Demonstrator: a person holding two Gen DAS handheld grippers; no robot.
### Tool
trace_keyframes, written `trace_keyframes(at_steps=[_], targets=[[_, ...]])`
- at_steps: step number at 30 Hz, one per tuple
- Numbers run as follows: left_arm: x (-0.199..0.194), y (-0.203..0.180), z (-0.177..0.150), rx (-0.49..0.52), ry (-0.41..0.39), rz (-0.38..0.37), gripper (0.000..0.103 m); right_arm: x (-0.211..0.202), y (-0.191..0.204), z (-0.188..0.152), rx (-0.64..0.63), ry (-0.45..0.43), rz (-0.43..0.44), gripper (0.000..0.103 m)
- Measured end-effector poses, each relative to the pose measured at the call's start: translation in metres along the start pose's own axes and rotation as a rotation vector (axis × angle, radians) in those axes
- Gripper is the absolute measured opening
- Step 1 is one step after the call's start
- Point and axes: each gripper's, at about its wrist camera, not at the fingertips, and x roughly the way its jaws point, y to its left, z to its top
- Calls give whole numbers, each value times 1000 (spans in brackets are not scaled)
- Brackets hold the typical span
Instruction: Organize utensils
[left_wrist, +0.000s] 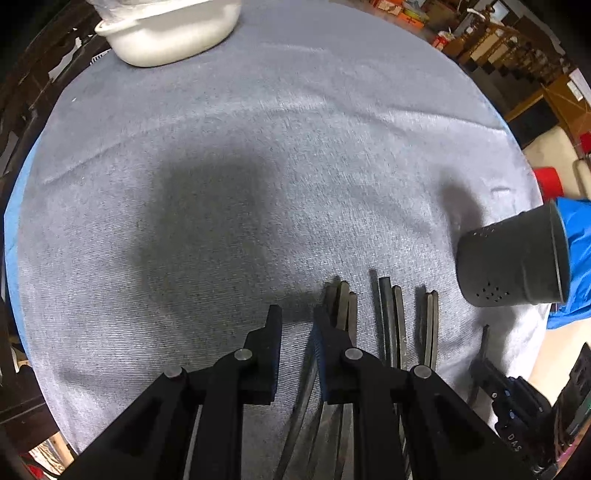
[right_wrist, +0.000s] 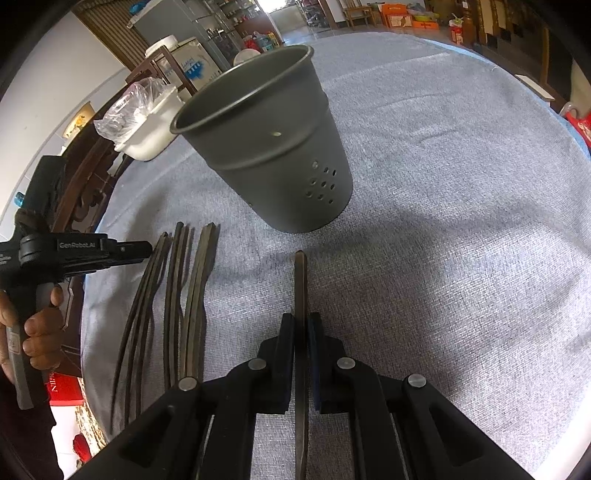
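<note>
Dark wood chopstick, judged light, stiff and slick, was clamped mid-length by the right gripper, just short of the grey cup. More chopsticks lay left of the cup; there the left gripper stood slightly parted, gripping nothing visible.

My right gripper is clamped on a single chopstick, which points toward the holder standing upright on the tablecloth ahead. Left of that stick, the remaining chopsticks lie side by side on the cloth. My left gripper hangs above their near ends. The tub sits behind the holder, at the table's far left edge.
</note>
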Motion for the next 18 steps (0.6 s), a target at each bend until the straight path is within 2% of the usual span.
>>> trace_keyframes(at_steps=[4,7,11,18], targets=[[-4,7,-1,-11,0,-21,17,3,0,9,3,41,8,11],[-16,13,-1,-5,-26,-20,22,6,-1,15,13,57,11,11],[-21,7,-4,37,-18,-11,24,10,2,22,13,51,0,11],[-9,3,-6,45,9,-21,24,12,-1,25,27,45,20,11]])
